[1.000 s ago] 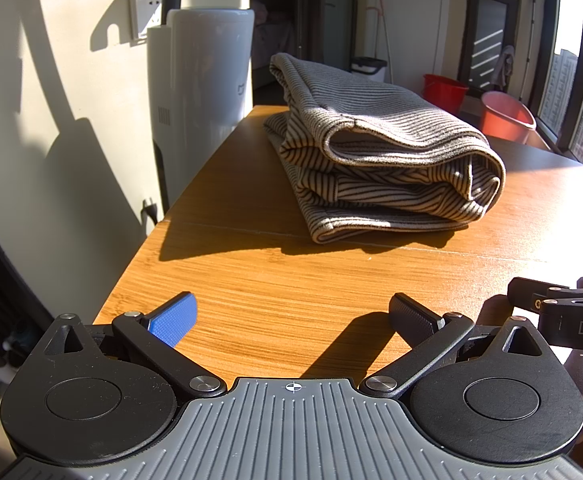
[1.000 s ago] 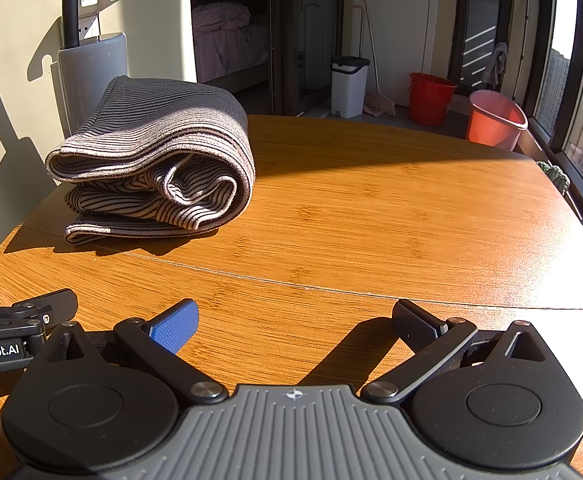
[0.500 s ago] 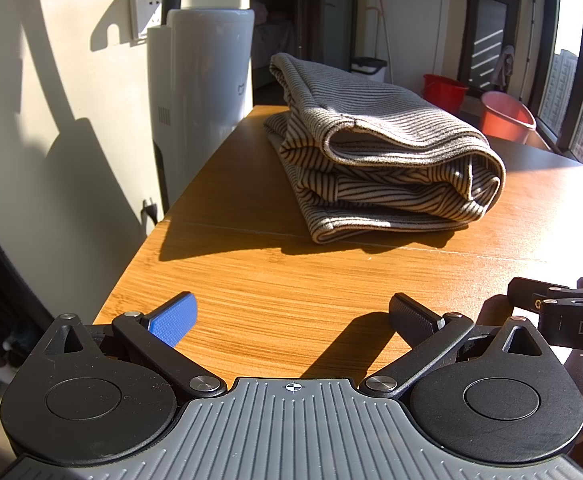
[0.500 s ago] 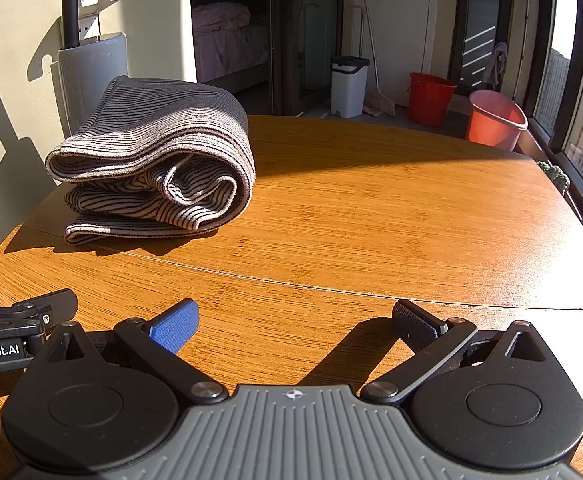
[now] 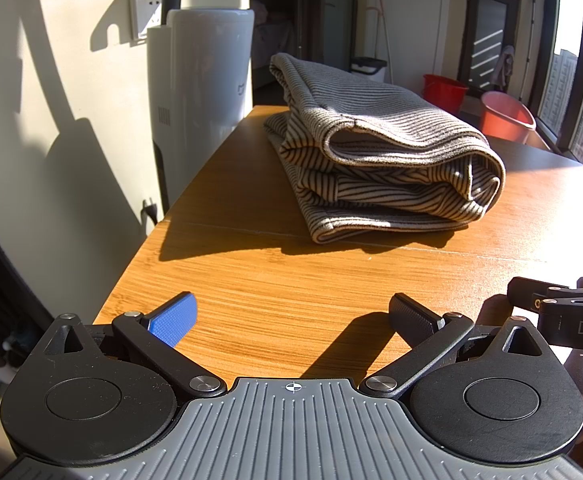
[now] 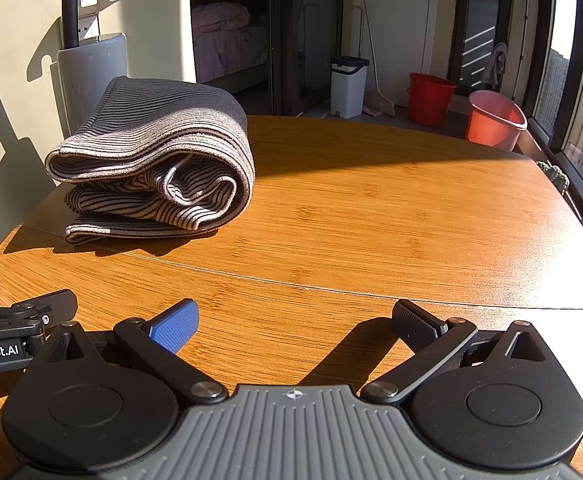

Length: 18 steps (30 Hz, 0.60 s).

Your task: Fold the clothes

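Note:
A striped grey and cream garment [image 5: 387, 168] lies folded in a thick bundle on the wooden table [image 5: 275, 280], toward its far left side. The right wrist view shows the same garment [image 6: 155, 164] ahead and to the left. My left gripper [image 5: 291, 316] sits open low over the table's near edge, well short of the bundle, with nothing between its fingers. My right gripper [image 6: 295, 320] is open too and holds nothing. The two grippers rest side by side; each one's fingers show at the edge of the other's view.
A tall white appliance [image 5: 207, 76] stands against the wall beside the table's left edge. Past the table are a red bucket [image 6: 429, 98], a pink tub [image 6: 495, 118], a white bin [image 6: 347, 84] and a doorway to a bedroom. Windows line the right side.

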Each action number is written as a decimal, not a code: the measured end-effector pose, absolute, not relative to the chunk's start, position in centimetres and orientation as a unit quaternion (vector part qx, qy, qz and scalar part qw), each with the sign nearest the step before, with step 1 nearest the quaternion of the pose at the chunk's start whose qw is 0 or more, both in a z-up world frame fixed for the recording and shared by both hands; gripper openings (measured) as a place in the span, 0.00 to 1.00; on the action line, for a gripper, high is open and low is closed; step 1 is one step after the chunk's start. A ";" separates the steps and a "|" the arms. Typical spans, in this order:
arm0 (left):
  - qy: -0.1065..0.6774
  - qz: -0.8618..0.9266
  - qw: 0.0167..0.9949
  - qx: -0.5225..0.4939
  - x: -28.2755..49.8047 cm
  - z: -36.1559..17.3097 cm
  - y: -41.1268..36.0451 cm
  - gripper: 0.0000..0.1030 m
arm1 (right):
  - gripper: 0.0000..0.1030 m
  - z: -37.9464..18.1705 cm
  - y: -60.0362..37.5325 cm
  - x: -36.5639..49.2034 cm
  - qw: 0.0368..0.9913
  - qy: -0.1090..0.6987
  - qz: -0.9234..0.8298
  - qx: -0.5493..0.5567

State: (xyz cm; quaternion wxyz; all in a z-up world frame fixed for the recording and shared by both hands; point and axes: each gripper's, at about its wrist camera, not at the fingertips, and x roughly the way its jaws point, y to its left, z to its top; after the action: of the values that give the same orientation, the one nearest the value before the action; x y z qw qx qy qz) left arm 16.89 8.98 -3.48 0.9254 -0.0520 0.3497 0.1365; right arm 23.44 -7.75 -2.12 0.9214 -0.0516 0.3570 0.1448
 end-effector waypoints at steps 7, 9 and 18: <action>0.349 0.137 0.925 -0.052 16.8 -3.5 8.9 1.00 | 1.00 -2.1 -7.9 23.4 0.921 0.357 0.145 -0.052; 0.349 0.137 0.925 -0.052 16.8 -3.5 8.9 1.00 | 1.00 -2.1 -7.8 23.4 0.921 0.357 0.145 -0.052; 0.349 0.136 0.926 -0.052 16.9 -3.5 9.0 1.00 | 1.00 -2.1 -7.6 23.4 0.921 0.357 0.144 -0.052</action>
State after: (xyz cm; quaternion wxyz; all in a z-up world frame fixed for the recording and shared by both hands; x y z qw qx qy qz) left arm 16.87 9.02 -3.49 0.9255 -0.0521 0.3494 0.1363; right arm 23.44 -7.65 -2.12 0.9215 -0.0515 0.3569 0.1443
